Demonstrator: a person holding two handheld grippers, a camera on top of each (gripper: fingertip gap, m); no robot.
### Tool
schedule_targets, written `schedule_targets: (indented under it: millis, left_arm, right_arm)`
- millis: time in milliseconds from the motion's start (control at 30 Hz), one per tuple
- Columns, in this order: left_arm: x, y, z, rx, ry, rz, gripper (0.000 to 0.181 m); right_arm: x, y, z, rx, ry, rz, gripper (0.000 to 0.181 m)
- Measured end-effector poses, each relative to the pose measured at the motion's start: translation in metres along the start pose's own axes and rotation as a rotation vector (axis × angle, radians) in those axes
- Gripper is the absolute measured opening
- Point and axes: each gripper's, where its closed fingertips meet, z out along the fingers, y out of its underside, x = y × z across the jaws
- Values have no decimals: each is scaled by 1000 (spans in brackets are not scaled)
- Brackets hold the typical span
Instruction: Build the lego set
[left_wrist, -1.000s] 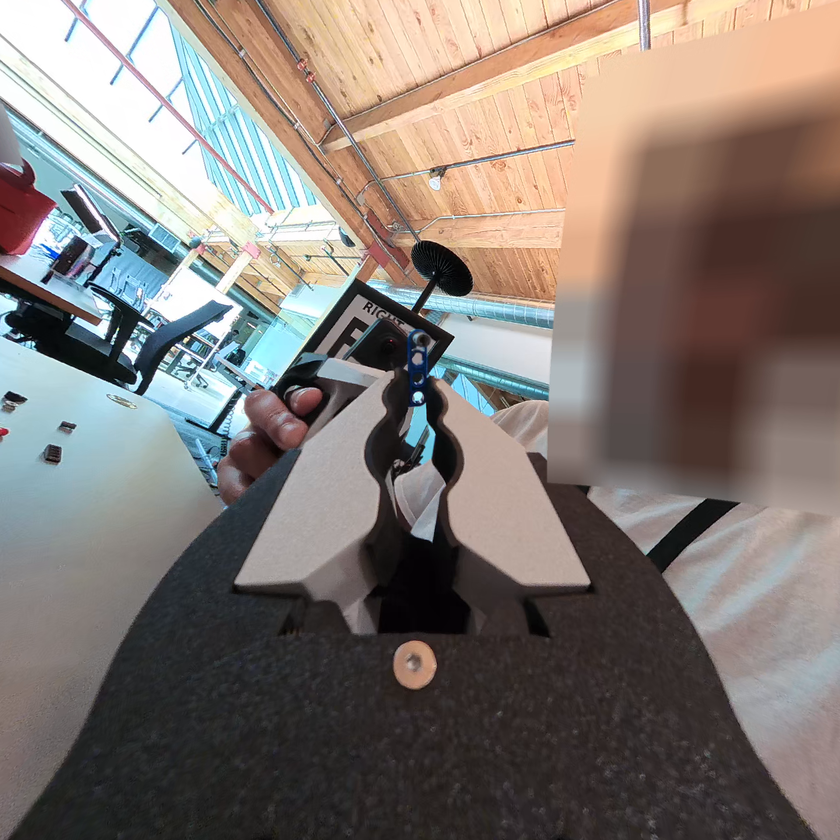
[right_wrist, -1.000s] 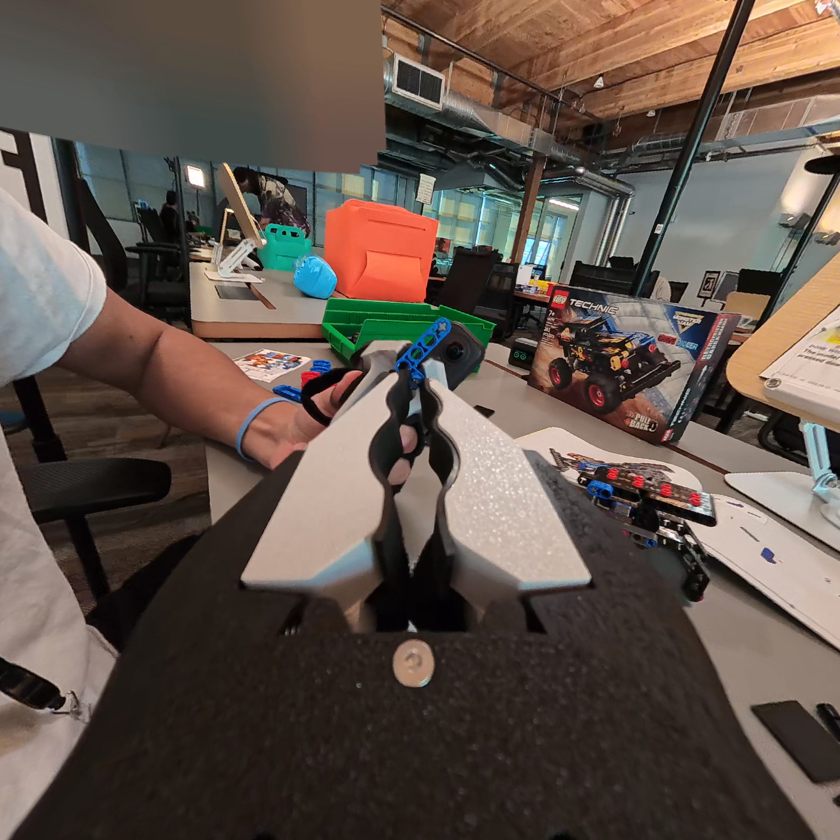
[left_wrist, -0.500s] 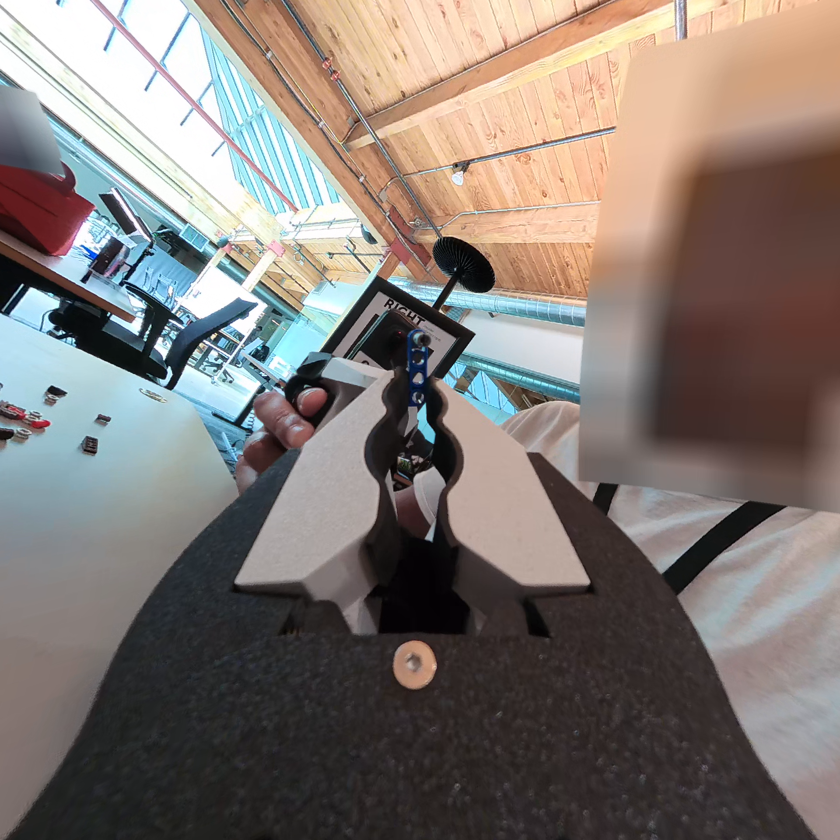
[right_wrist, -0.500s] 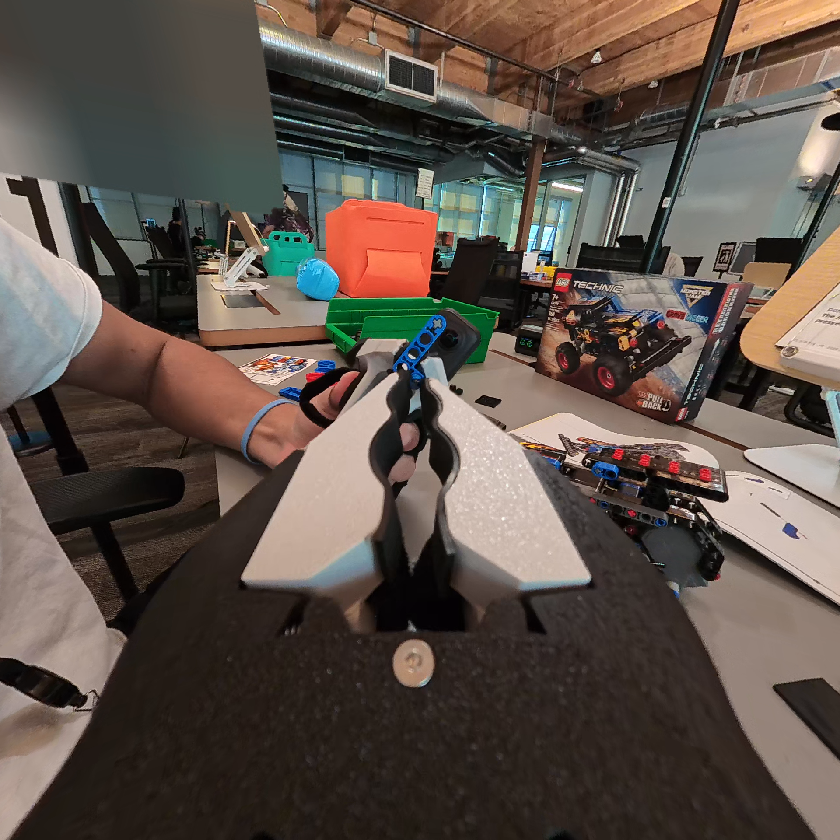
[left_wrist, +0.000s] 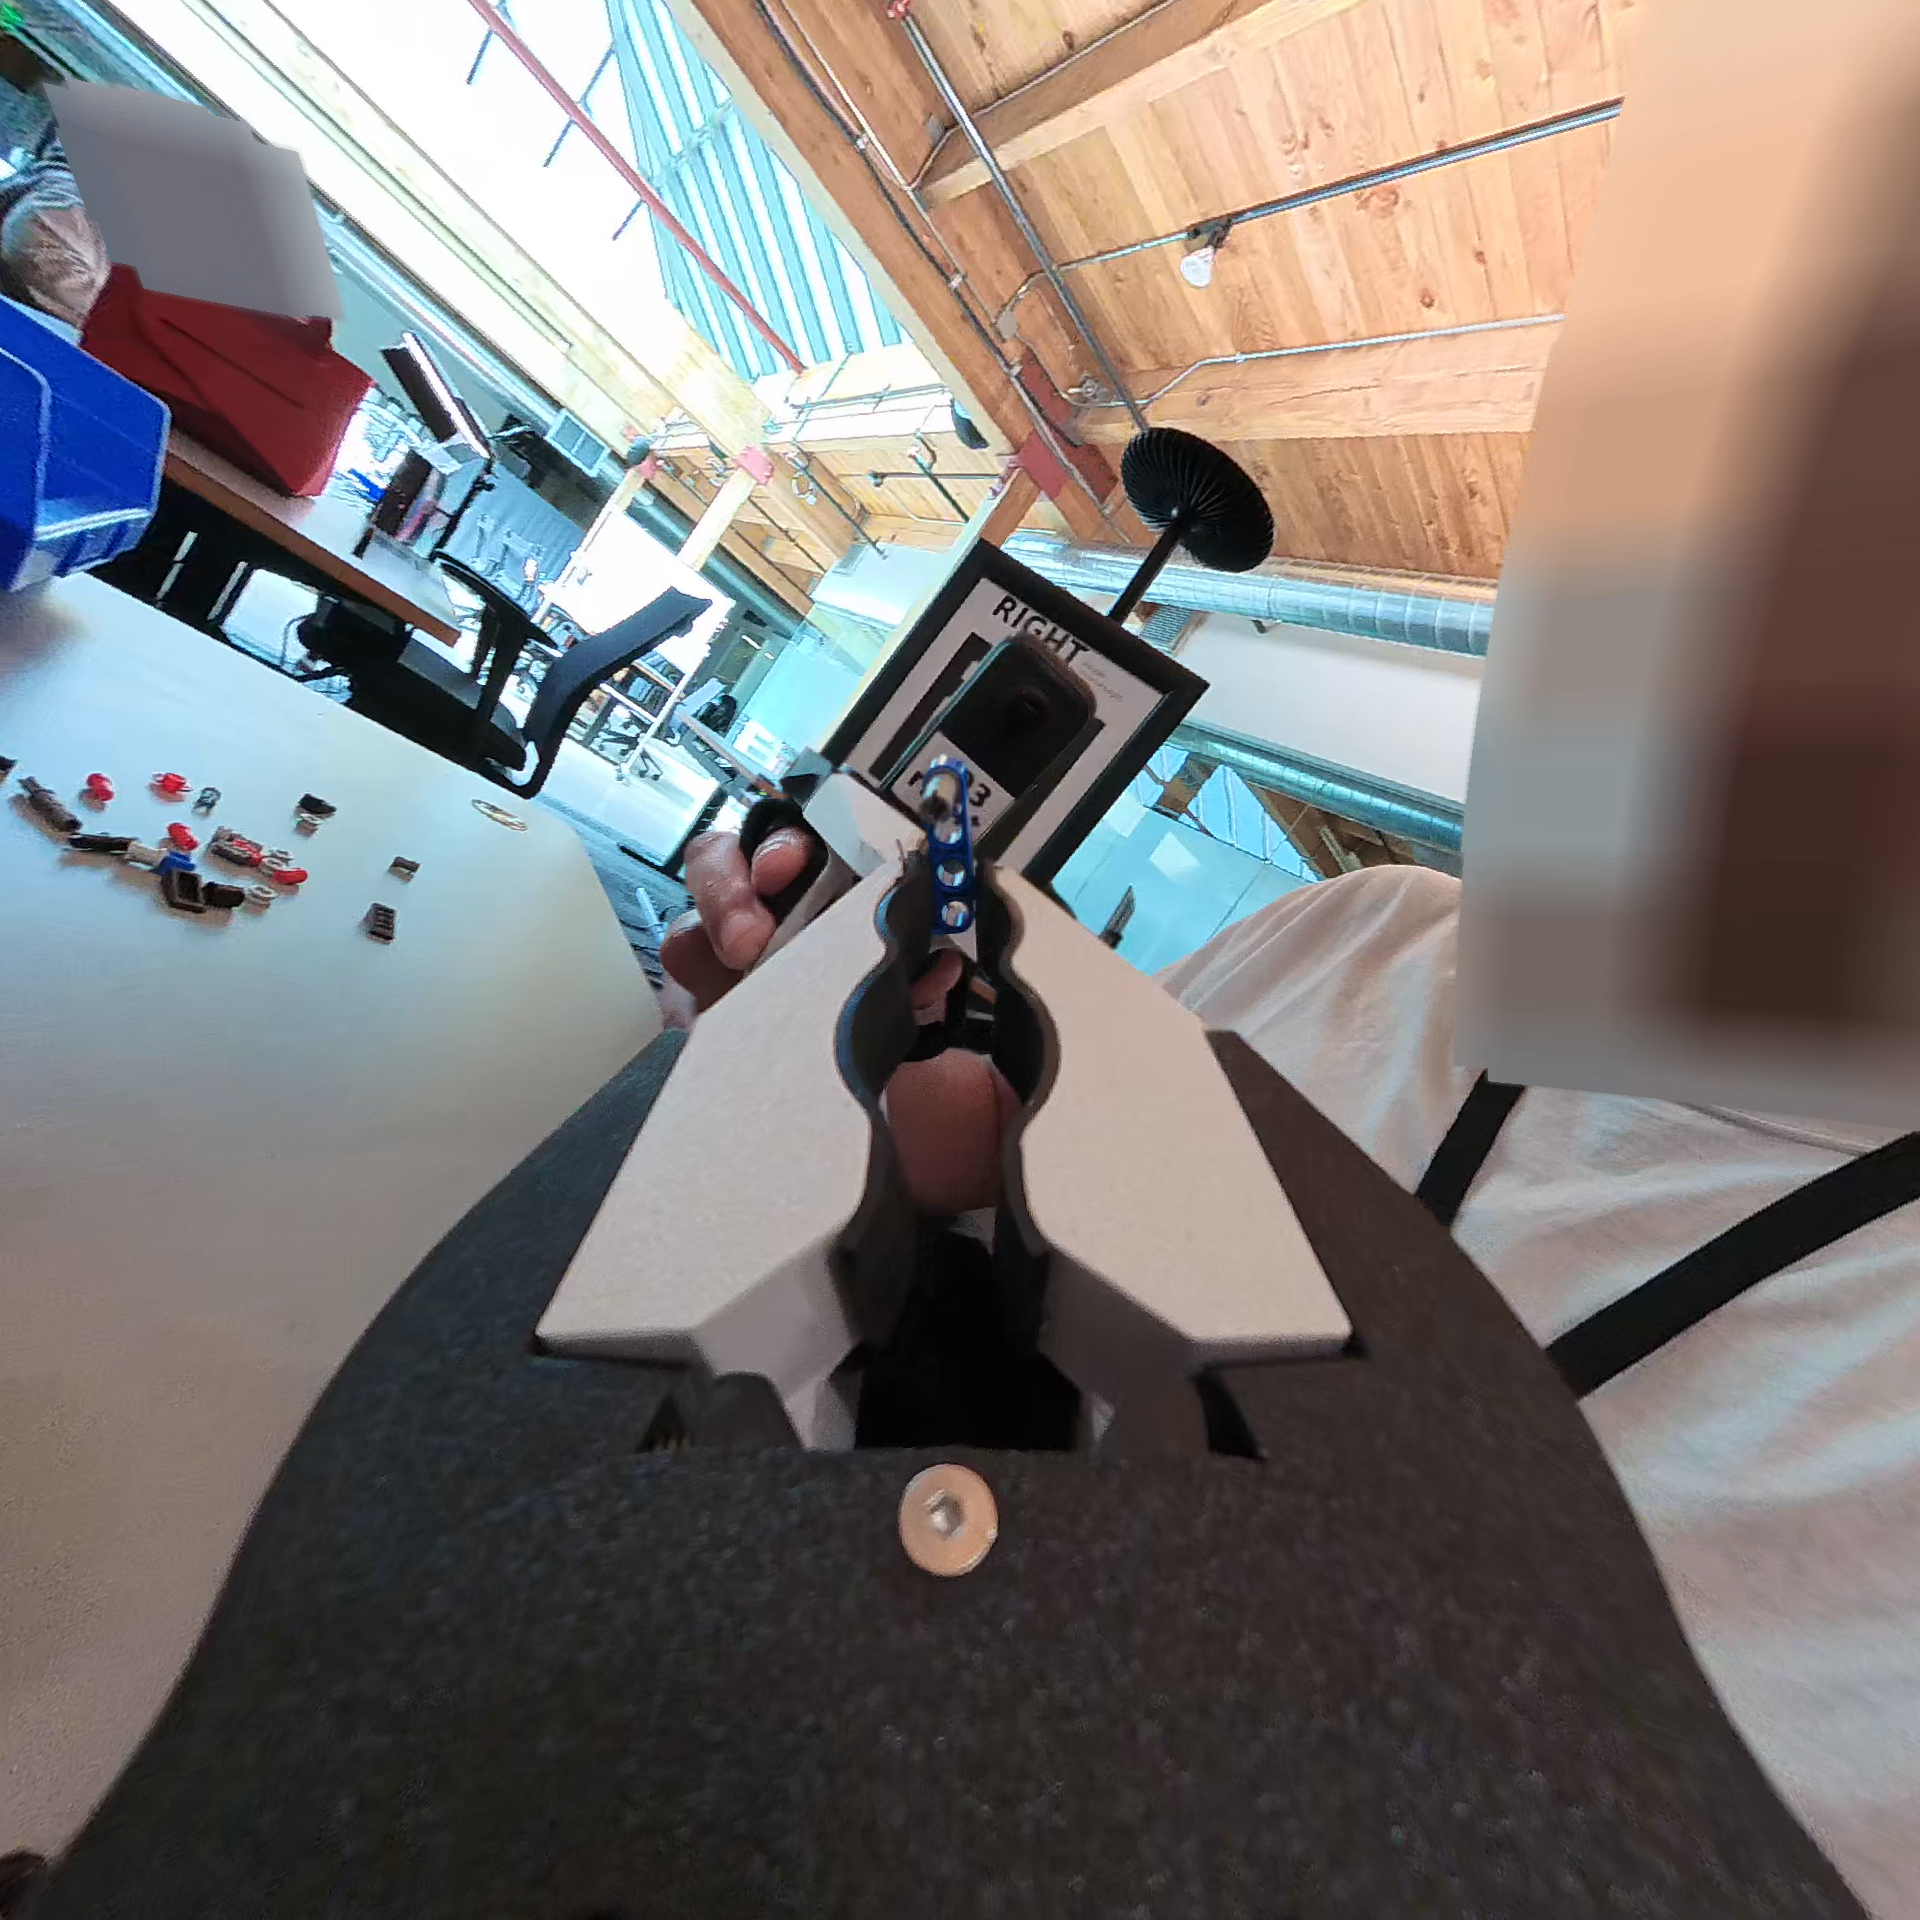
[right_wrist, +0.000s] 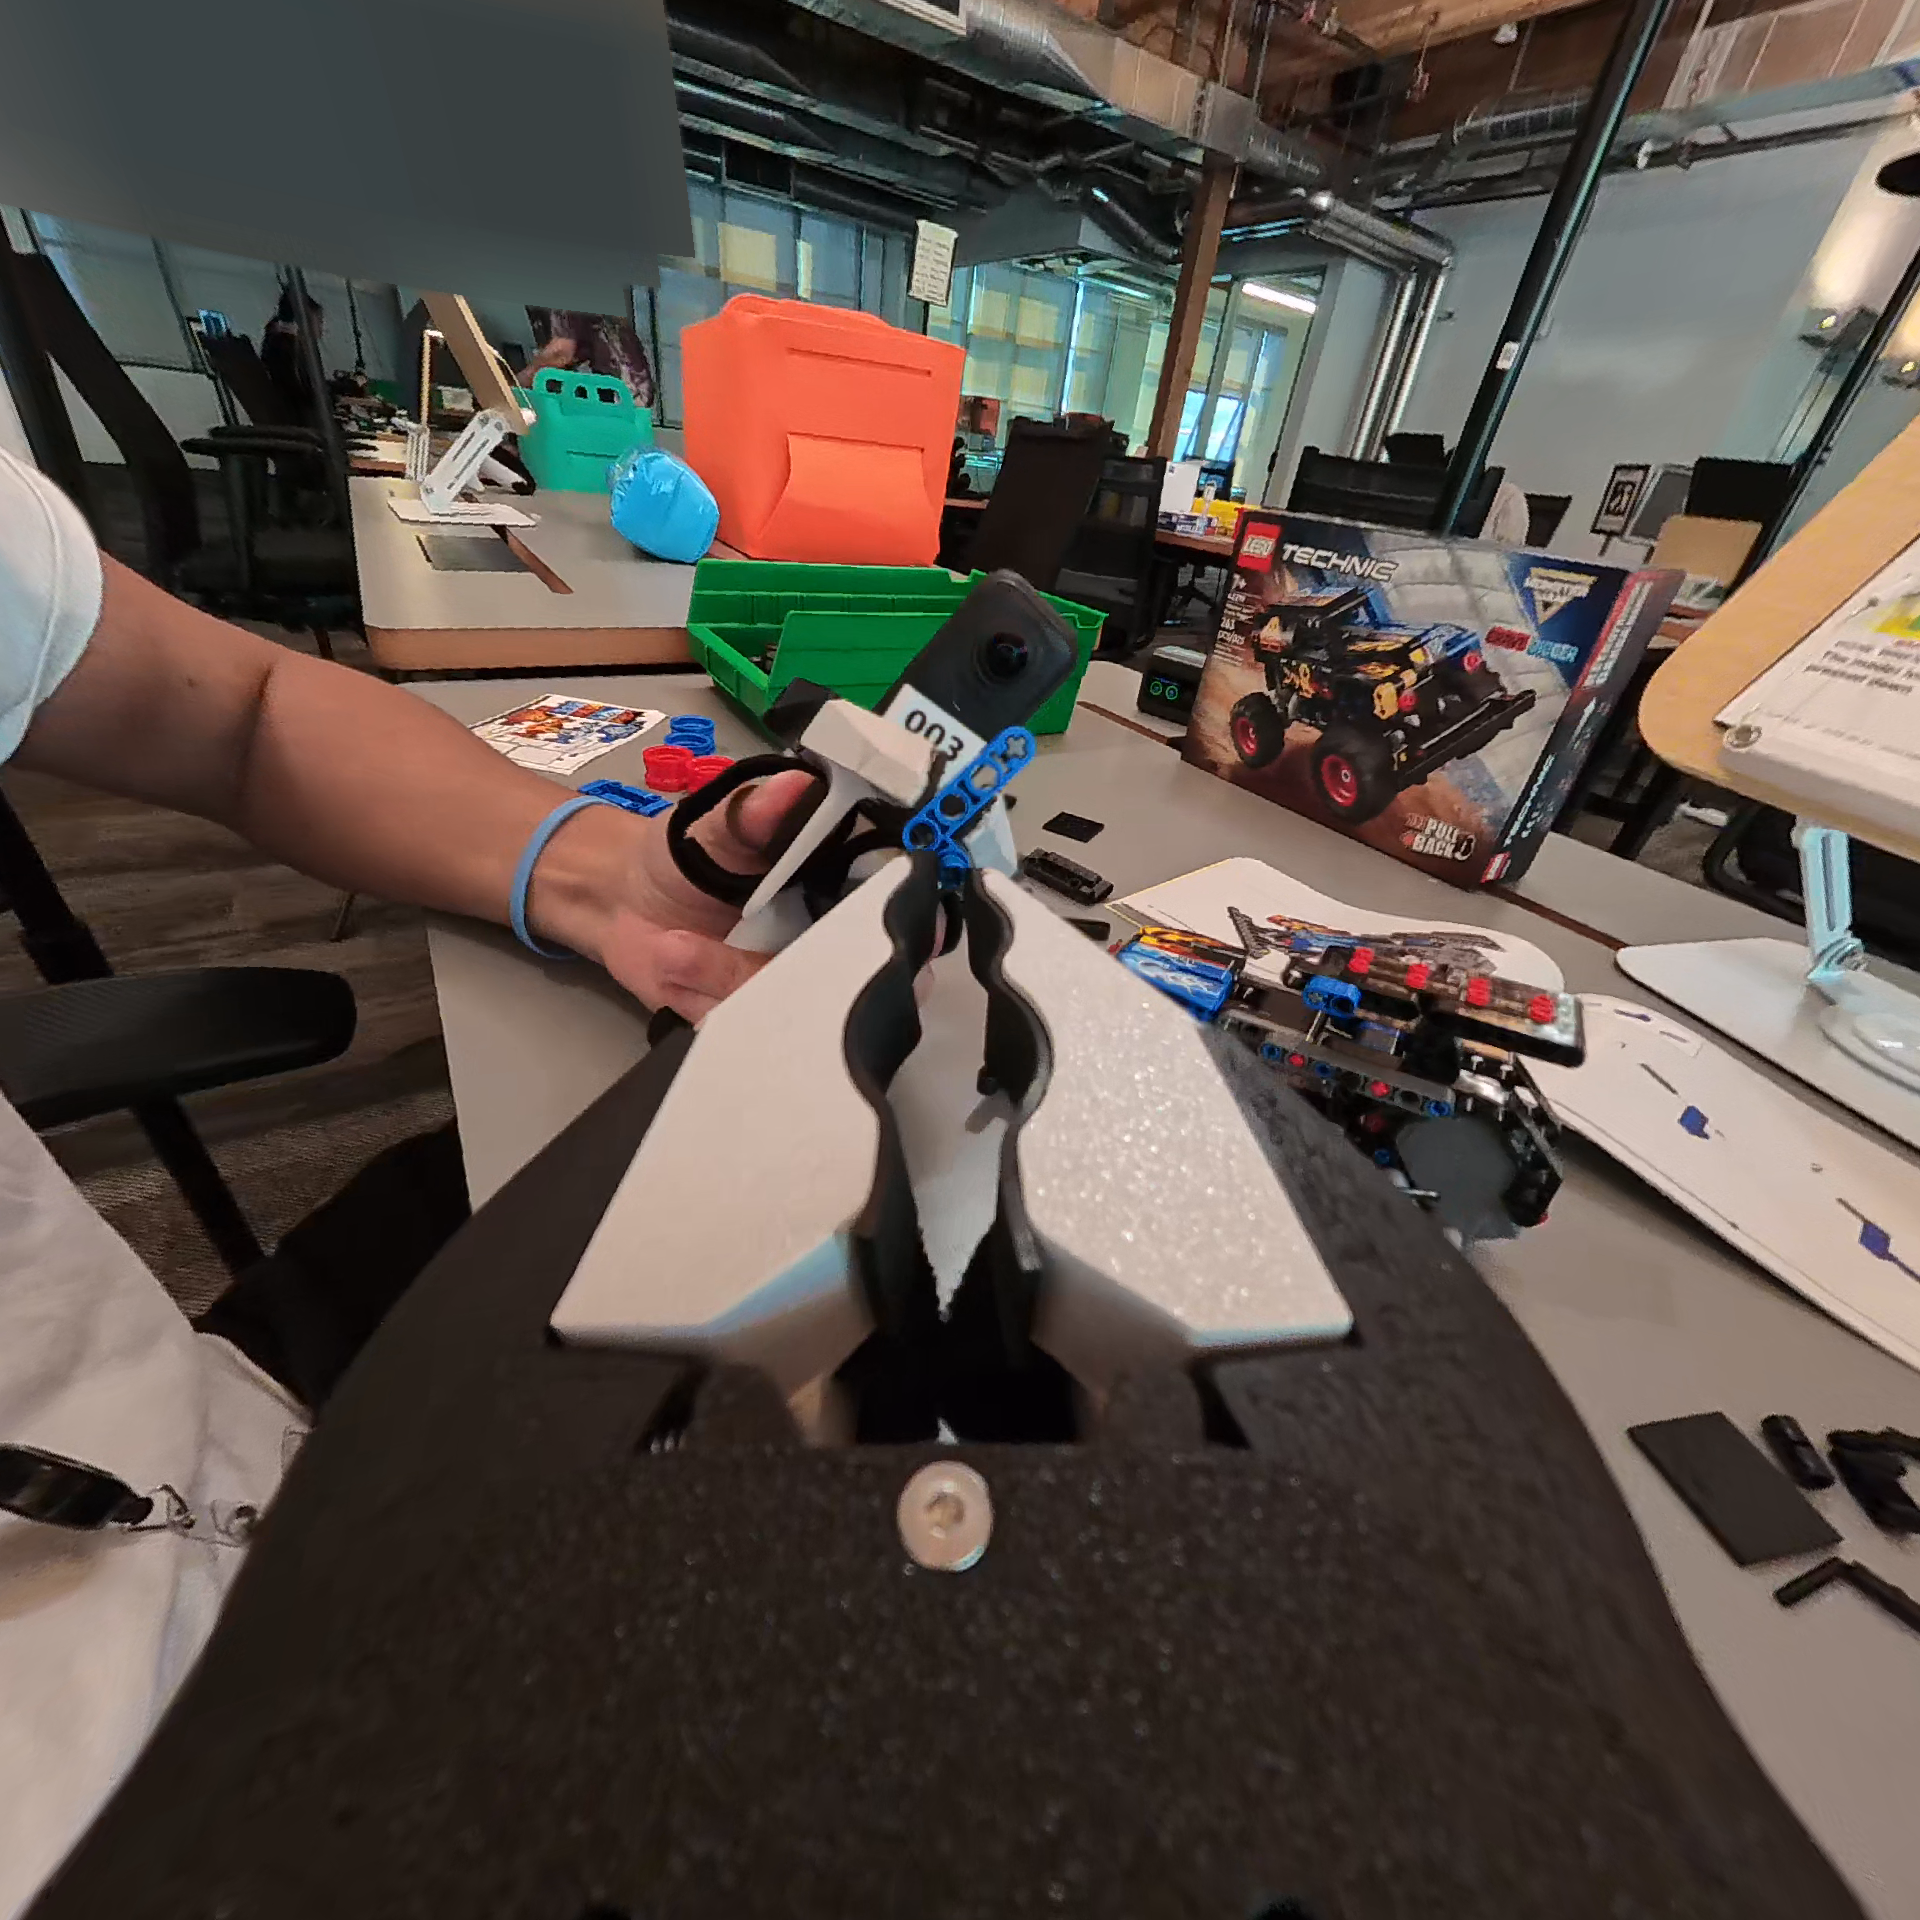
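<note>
Behind, the green bin (right_wrist: 831, 649) perhaps holds dark pieces.

Timber-plank ceiling (left_wrist: 1299, 312), bright skylights (left_wrist: 727, 208), black office chairs (left_wrist: 582, 675), grey desks (right_wrist: 520, 592).

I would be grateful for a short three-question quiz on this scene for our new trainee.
1. Multiple choice: the beam at the fingers of the left gripper is A red, B blue, C green.
2. True or false: the truck model sits inside the green bin.
3. Fill in: the large box behind the green bin is ___ in colour.

Key: 1 B. 2 False, it stands on the table beside the set's carton. 3 Orange.
</note>
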Motion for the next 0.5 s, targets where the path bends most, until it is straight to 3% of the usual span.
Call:
schedule_targets:
  millis: [333, 500]
  left_arm:
    - [-19, -1, -7, -81, -287, 375, 17]
    - [-20, 1, -6, -113, -360, 503, 21]
  right_arm:
    - [18, 6, -10, -27, 156, -82, 4]
    - [14, 3, -10, 53, 13, 236, 4]
